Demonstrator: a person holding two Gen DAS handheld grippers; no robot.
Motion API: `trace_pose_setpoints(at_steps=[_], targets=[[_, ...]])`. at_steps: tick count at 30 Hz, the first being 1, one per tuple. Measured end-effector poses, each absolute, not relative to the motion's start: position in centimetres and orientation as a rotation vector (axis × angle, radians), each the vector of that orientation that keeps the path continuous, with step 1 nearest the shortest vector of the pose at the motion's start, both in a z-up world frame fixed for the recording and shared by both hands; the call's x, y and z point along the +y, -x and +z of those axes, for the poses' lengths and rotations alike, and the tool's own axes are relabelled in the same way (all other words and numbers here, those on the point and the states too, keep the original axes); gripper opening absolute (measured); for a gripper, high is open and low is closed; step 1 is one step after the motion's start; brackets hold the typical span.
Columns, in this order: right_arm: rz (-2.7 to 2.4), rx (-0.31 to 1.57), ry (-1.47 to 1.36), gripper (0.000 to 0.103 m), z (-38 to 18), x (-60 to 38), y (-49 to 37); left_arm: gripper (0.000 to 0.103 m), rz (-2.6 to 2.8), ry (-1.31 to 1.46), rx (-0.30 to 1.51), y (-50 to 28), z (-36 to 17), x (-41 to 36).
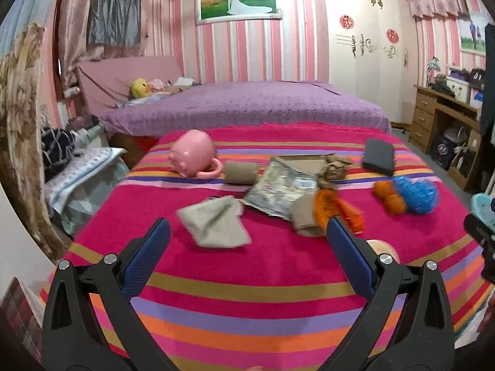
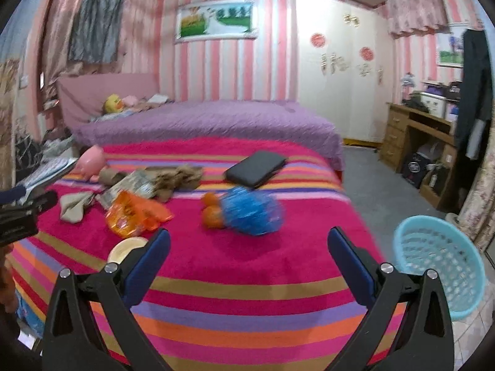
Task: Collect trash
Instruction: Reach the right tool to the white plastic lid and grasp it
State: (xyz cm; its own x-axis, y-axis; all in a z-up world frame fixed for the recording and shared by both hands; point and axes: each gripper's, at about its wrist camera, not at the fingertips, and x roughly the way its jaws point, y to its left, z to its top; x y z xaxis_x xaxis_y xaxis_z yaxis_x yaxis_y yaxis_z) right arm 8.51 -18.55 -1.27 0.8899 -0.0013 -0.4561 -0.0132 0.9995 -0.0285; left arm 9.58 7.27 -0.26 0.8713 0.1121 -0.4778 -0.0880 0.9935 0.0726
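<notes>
Trash lies on the striped red blanket [image 1: 247, 266]: a grey crumpled cloth [image 1: 215, 224], an orange snack wrapper [image 1: 338, 208] [image 2: 136, 216], a silvery foil bag [image 1: 278, 190] [image 2: 133, 184], crumpled brown paper [image 1: 334, 170] [image 2: 178, 179] and cardboard rolls [image 1: 241, 171]. My left gripper [image 1: 247, 232] is open and empty, just short of the cloth. My right gripper [image 2: 247, 241] is open and empty, just short of a blue mesh ball [image 2: 252, 211] beside oranges [image 2: 212, 213]. A light blue basket [image 2: 439, 266] stands right of the bed.
A pink pig mug [image 1: 193, 154], a black case [image 1: 379, 156] [image 2: 255, 168] and a small round lid [image 2: 126, 249] also lie on the blanket. A purple bed [image 1: 247, 105] is behind. A wooden desk [image 2: 420, 142] stands at the right wall.
</notes>
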Motion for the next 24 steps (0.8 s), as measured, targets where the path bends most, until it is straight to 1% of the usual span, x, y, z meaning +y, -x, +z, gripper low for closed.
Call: trace_pose_setpoints(at_steps=[3, 8, 13, 16, 18, 19, 20, 22, 24], targets=[[0.038, 0.51, 0.048, 0.099, -2.4, -15.7, -9.5, 0.098, 0.151, -0.083, 0.49, -9.5, -0.5, 8.7], [0.094, 0.549, 0.052, 0.099, -4.3, -11.7, -10.7, 0.098, 0.145, 0.002, 0.547, -10.2, -1.4, 11.9], [0.125, 0.647, 0.061, 0.099, -6.1, -9.6, -12.6, 0.098, 0.177, 0.037, 0.551, -10.2, -1.5, 13.7], [0.143, 0.656, 0.096, 0.099, -6.3, -8.9, -12.6, 0.098, 0.181, 0.059, 0.546, -10.1, -1.4, 14.2], [0.153, 0.665, 0.118, 0.097, -6.5, -8.4, -12.8, 0.098, 0.183, 0.06, 0.544, -10.2, -1.3, 14.0], [0.159, 0.671, 0.126, 0.088, -6.7, -8.3, -12.9, 0.098, 0.181, 0.057, 0.545, -10.2, -1.3, 14.0], [0.174, 0.679, 0.127, 0.075, -6.9, -8.3, -13.0, 0.098, 0.181, 0.051, 0.547, -10.3, -1.4, 13.8], [0.199, 0.691, 0.115, 0.061, -7.1, -8.6, -13.1, 0.098, 0.178, 0.043, 0.553, -10.6, -1.5, 13.3], [0.23, 0.672, 0.073, 0.061, -6.7, -9.2, -12.8, 0.098, 0.168, 0.041, 0.558, -10.9, -1.4, 12.6]])
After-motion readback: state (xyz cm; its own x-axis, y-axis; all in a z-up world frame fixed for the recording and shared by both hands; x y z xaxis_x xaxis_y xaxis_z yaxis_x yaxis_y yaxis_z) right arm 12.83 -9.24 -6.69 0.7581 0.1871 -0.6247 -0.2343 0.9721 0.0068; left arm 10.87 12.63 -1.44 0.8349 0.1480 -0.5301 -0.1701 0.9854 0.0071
